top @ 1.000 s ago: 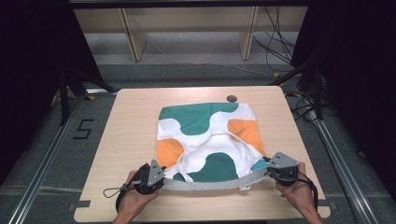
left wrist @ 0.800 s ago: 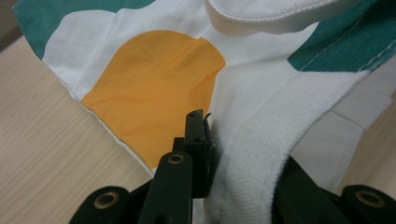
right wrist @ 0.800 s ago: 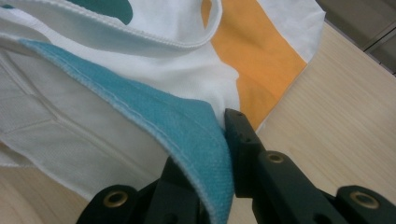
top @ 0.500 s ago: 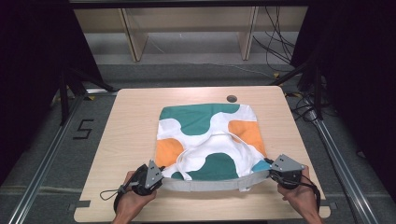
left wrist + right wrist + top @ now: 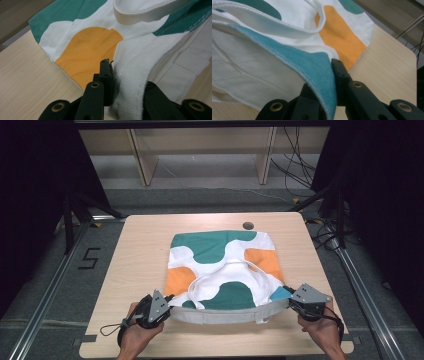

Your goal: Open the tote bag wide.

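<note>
Bag (image 5: pixel 220 265) flat mid-table, near hem stretched crosswise between both claws. Left claw (image 5: pixel 167 306) pinched on one near corner, right claw (image 5: pixel 287 300) on the other, each equally close.

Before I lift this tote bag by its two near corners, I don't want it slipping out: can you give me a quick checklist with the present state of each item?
1. Left tongs shut on the tote bag fabric: ok.
2. Right tongs shut on the bag's teal-lined corner: ok.
3. Near edge stretched between both tongs: ok.
4. White handle lying loose on the bag, untangled: ok.
5. How deep each bite is: cannot tell.
6. Dark round spot on the table beyond the bag, apart from it: ok.
</note>
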`<state>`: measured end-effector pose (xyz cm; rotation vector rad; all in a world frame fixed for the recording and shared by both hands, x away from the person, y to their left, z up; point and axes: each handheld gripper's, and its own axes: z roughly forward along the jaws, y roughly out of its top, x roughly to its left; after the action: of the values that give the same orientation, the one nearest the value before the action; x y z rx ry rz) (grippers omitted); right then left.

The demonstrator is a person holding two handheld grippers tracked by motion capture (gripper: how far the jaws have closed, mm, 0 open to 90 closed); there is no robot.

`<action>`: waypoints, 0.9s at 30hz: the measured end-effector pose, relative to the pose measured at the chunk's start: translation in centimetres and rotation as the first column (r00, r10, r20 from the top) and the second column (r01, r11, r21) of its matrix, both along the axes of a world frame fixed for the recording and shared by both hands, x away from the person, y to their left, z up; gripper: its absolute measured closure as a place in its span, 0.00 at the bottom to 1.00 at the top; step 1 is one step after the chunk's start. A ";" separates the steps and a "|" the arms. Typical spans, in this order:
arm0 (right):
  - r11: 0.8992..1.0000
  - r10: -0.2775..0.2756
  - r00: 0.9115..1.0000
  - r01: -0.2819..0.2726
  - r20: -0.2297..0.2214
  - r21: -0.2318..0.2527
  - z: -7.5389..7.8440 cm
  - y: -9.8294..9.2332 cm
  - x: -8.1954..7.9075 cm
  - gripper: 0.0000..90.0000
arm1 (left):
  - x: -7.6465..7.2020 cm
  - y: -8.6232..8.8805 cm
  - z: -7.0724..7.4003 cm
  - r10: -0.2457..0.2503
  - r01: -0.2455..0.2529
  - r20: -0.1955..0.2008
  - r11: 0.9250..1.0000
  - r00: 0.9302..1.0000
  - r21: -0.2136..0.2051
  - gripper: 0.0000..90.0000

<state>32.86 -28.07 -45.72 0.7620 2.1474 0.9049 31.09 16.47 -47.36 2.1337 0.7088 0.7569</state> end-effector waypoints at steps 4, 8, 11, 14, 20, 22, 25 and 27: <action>1.000 0.016 0.999 -0.016 0.031 0.003 0.6 0.3 -0.3 0.96 | -0.1 0.3 0.7 -0.003 0.003 0.024 1.000 1.000 0.009 0.91; 1.000 0.016 0.999 -0.017 0.051 0.014 1.5 0.5 -0.3 0.97 | -0.2 0.6 1.7 0.001 0.000 0.039 1.000 0.999 -0.009 0.92; 0.999 0.025 0.997 -0.026 0.078 0.019 2.6 0.6 -0.3 0.97 | -0.1 0.8 2.7 0.004 -0.002 0.055 0.999 0.998 -0.038 0.92; 0.999 0.024 0.994 -0.027 0.104 0.026 4.0 0.7 -0.2 0.97 | -0.1 0.9 4.0 -0.001 0.004 0.092 0.999 0.996 -0.033 0.93; 0.999 0.021 0.983 -0.029 0.180 0.038 6.9 0.7 -0.2 0.98 | 0.2 1.2 7.7 0.008 -0.002 0.185 1.000 0.983 -0.031 0.95; 0.999 0.031 0.980 -0.039 0.199 0.036 7.8 0.8 -0.2 0.98 | 0.5 1.4 9.0 -0.006 0.013 0.217 0.999 0.976 -0.031 0.95; 0.999 0.031 0.971 -0.040 0.236 0.033 9.4 1.0 -0.4 0.98 | 0.4 1.7 10.8 0.001 0.008 0.258 0.999 0.966 -0.037 0.96; 0.998 0.037 0.967 -0.046 0.252 0.031 10.6 1.1 -0.5 0.98 | 0.2 1.8 12.0 0.010 0.006 0.285 0.998 0.958 -0.056 0.96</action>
<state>32.38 -27.01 -35.13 0.5873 1.9345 1.0078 31.25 18.31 -35.41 1.9202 0.5706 1.0093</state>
